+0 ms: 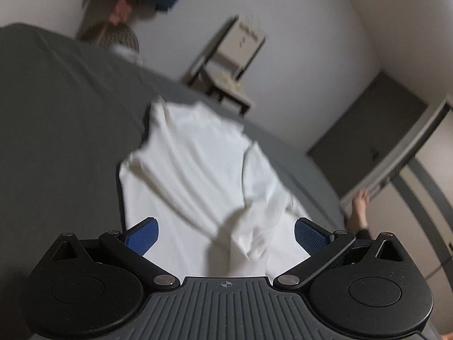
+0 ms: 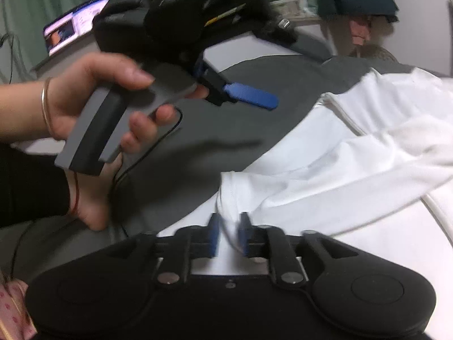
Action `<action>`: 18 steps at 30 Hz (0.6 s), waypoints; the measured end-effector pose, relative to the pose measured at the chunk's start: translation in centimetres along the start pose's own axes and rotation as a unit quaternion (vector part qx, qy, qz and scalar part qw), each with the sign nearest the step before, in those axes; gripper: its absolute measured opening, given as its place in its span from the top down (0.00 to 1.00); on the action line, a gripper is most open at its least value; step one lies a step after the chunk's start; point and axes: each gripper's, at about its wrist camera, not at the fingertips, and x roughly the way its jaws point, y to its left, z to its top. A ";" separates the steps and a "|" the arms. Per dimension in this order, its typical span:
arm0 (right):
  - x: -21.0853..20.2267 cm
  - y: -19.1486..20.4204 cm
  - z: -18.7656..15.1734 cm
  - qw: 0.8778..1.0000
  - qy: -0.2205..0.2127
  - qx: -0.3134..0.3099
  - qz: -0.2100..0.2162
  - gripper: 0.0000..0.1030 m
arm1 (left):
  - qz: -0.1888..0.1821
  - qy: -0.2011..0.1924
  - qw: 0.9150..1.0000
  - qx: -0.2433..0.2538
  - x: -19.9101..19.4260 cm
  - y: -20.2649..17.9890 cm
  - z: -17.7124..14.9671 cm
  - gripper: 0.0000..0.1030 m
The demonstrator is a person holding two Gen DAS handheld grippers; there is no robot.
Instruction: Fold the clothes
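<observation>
Fingers on the left gripper stand wide apart, blue pads either side of the white shirt w/ nothing pinched; a raised ridge of cloth runs up between them but neither pad touches it. Right gripper is nearly closed, narrow gap, and a bunched fold of the shirt sits right between its fingers. Whether the pads actually press the cloth I can't tell, pic is blurred there.

Shirt lies spread on a grey surface, prob a bed or padded table, crumpled and partly doubled over, one sleeve area heaped toward the right side in the left wrist view. In the right wrist view the person's left hand holds the other gripper above the grey surface, beside the shirt not on it. A thin black cable trails across the grey surface under that hand.

Risks, as I judge: right grip looks shallow, only a small tuck of fabric, so a quick pull could slip it out and the fold collapses. Left fingers open means the far edge isn't anchored; the shirt may drag instead of folding. Cable could snag cloth or the gripper.
</observation>
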 end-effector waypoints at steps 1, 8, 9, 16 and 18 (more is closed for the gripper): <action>-0.8 -0.1 0.0 1.000 -0.015 0.006 0.000 0.64 | 0.003 0.011 1.000 0.005 0.2 -0.1 -0.1 0.00; -4.7 -4.8 -0.2 0.993 -0.024 0.108 -0.027 0.61 | 0.033 0.077 0.994 0.077 1.2 -1.3 -0.5 0.00; -4.6 -5.8 -0.5 0.991 -0.013 0.135 -0.024 0.61 | 0.041 0.089 0.991 0.088 1.3 -1.4 -0.6 0.00; -5.8 -11.0 -1.2 0.950 -0.087 0.293 -0.056 0.63 | 0.033 0.108 0.985 0.133 1.0 -1.8 -1.1 0.29; -6.7 -13.8 -1.2 0.927 -0.136 0.339 -0.081 0.63 | 0.022 0.113 0.980 0.159 1.0 -2.5 -1.7 0.43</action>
